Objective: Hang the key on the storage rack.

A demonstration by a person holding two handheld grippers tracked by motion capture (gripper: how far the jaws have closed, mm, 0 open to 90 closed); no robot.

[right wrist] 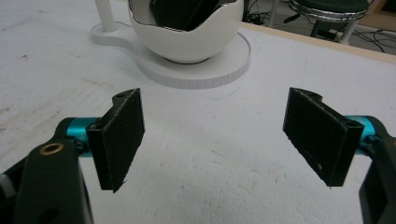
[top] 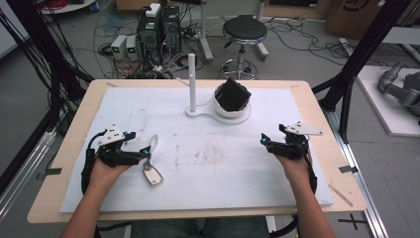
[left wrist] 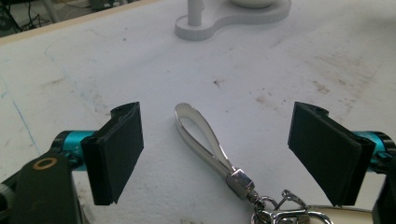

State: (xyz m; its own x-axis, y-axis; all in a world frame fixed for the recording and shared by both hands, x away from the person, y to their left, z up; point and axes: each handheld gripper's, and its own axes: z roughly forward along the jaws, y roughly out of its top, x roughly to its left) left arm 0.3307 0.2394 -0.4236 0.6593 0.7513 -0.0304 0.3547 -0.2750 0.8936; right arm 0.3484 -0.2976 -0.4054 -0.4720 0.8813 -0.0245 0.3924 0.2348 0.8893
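My left claw (top: 146, 151) is spread wide and empty, jaws low over the white mat, and the keychain strap lies right between them. In the left gripper view the strap's silver loop (left wrist: 201, 135) runs away from me, its rounded end pointing toward the white stand (left wrist: 224, 21) at the far side of the counter, while the metal clasp (left wrist: 243, 182) and key ring (left wrist: 280, 212) sit at the near end, closest to my hand. So the long axis runs roughly along my line of reach, slightly slanted, and my jaws stand one on each side of it, neither touching. From the high view the keychain (top: 151, 161) lies just beside my left claw, with its fob (top: 153, 176) nearer me than the loop. My right claw (top: 264, 140) is also spread and holds nothing; it sits well apart from the keychain, on the other side of the stand's white bowl (right wrist: 187, 42), which holds a dark square object. The left claw is plainly the nearer one; I judge that closing across the strap near the clasp is what comes next
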